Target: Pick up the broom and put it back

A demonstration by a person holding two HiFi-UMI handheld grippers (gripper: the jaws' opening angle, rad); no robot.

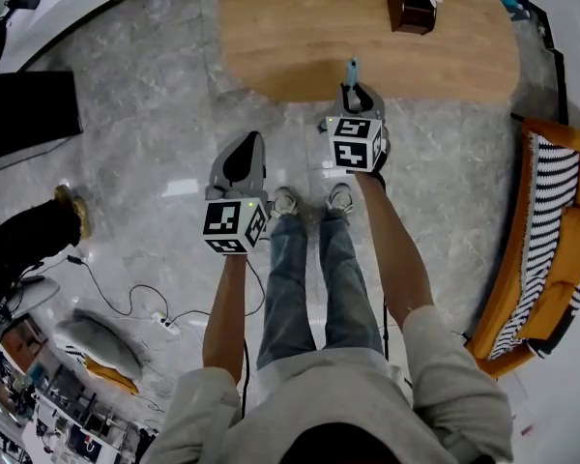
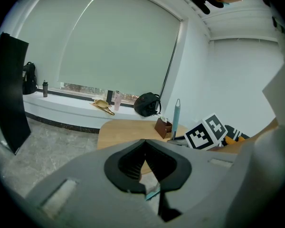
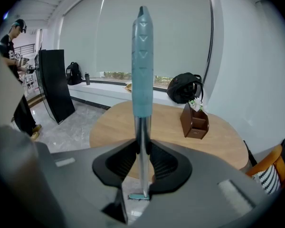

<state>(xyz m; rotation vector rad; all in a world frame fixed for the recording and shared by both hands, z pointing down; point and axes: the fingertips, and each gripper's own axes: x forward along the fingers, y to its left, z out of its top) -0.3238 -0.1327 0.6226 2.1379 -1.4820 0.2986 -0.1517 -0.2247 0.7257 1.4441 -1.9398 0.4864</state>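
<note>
While right hand-held gripper (image 3: 142, 148) clamps broom (image 3: 142, 65), table edge (image 1: 280, 87) just ahead.

The grey left gripper (image 1: 244, 151) is held out on a bare forearm (image 1: 227, 307), short of the oval wooden table (image 1: 271, 37), with its jaws together and empty. The grey right gripper (image 1: 360, 93), at that table's edge, clamps a teal-capped metal broom pole (image 3: 142, 56) upright.

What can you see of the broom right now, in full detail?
The broom stands upright, clamped between the right gripper's jaws by its shiny metal shaft. Above the jaws, a pale teal ribbed grip tapers to a blunt tip. Below, a teal piece at its lower end shows; whether it touches the floor cannot be told.
</note>
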